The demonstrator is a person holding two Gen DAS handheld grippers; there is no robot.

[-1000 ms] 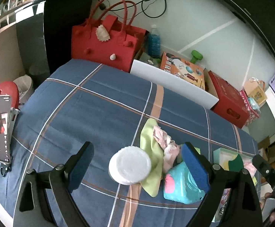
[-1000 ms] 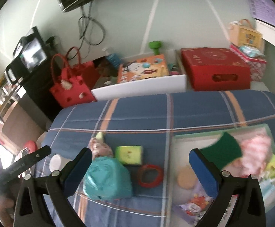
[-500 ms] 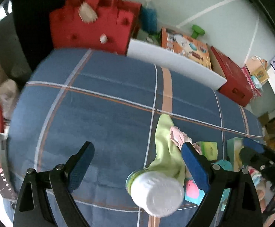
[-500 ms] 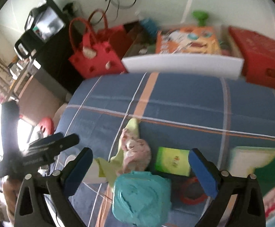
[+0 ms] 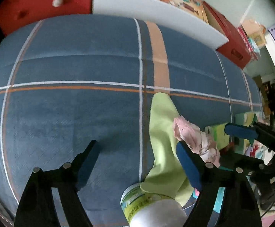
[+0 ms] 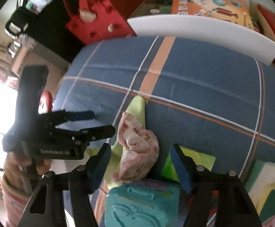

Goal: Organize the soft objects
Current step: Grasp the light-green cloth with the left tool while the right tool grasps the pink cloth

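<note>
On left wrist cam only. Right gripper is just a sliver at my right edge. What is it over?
Observer: The right gripper straddles the crumpled pink cloth. Its jaws are closing, and the pads are not yet on the cloth.
Operator: Anything else close to it?
Observer: A teal pouch lies just on the camera side of the pink cloth, outside the pads.
Operator: My own jaws, anything in them seen from that side?
Observer: No. The left gripper is closing with nothing between its jaws, over the bare blue plaid cover to the left of the pink cloth.
</note>
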